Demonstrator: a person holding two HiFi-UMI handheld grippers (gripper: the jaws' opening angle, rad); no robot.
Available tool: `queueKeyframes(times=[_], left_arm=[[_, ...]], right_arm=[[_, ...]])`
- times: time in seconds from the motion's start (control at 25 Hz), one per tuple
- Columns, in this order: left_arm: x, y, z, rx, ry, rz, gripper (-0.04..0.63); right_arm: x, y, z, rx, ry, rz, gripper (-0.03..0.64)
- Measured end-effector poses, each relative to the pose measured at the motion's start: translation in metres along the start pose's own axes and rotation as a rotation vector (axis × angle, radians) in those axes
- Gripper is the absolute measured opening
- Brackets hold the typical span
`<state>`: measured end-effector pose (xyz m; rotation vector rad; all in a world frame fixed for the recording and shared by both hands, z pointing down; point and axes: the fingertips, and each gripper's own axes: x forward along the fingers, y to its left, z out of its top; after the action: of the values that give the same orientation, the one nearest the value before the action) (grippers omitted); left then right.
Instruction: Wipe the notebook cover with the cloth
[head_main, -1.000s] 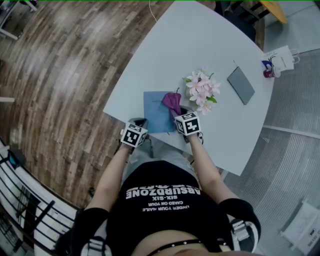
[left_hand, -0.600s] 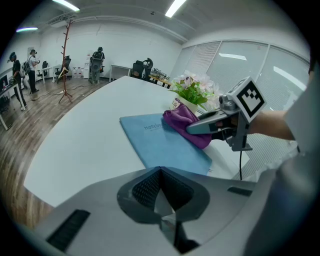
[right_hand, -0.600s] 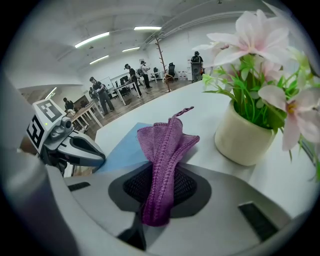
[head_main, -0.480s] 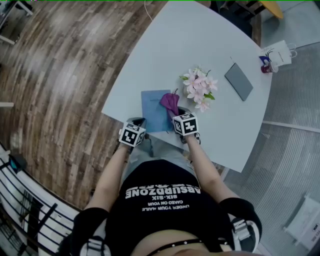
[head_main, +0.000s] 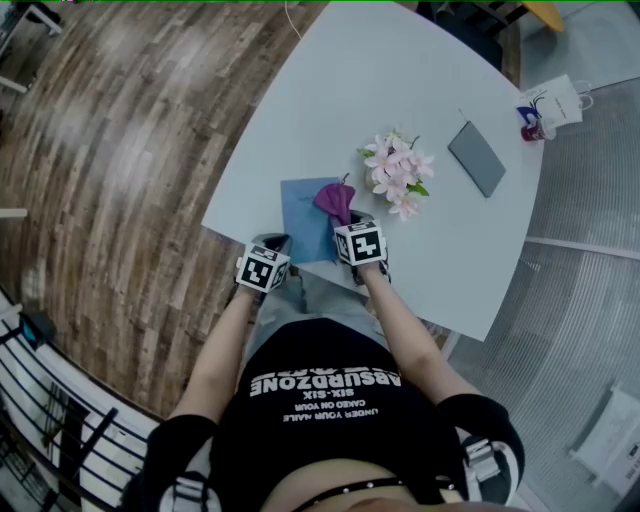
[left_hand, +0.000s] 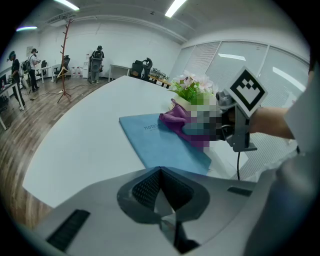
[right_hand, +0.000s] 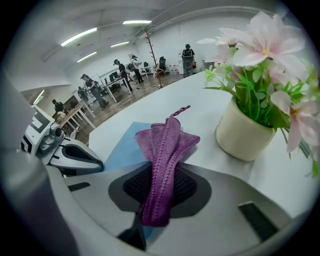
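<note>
At the centre of the head view, a thin blue notebook (head_main: 303, 218) lies flat near the front edge of a pale, white-topped table (head_main: 400, 70), its cover facing up. The right hand-held gripper (head_main: 349, 220) has its jaws pinched on a purple microfibre cloth (right_hand: 162, 150); the folded cloth runs up between the jaws and fans out past them over the notebook's right-hand part. In the left gripper view, the cloth sits on the cover.

The left hand-held gripper (left_hand: 162, 202) is at the lower left of the notebook, by the table's front edge. Its jaws are closed together with nothing between them.

Just right of the cloth stands a cream round pot of pink artificial flowers with green leaves (head_main: 398, 175), filling the right half of the right gripper view. A dark grey flat rectangular slab (head_main: 476, 158) lies further right on the table, well apart from the notebook. Wood-plank flooring (head_main: 130, 150) fills the left of the head view.
</note>
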<state>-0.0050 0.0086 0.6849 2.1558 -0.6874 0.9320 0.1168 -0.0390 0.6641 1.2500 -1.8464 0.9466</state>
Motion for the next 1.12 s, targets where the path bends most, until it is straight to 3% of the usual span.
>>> queueKeyframes(times=[0.76,1.12], left_arm=[[0.0,0.0,0.001,-0.003,-0.009,0.004,0.015],[-0.001,-0.003,0.003,-0.015,-0.014,0.001,0.015]], right_arm=[[0.016,0.041,0.01,-0.039,0.0,0.048,0.092],[0.023,0.069,0.018,-0.051,0.001,0.128,0.092]])
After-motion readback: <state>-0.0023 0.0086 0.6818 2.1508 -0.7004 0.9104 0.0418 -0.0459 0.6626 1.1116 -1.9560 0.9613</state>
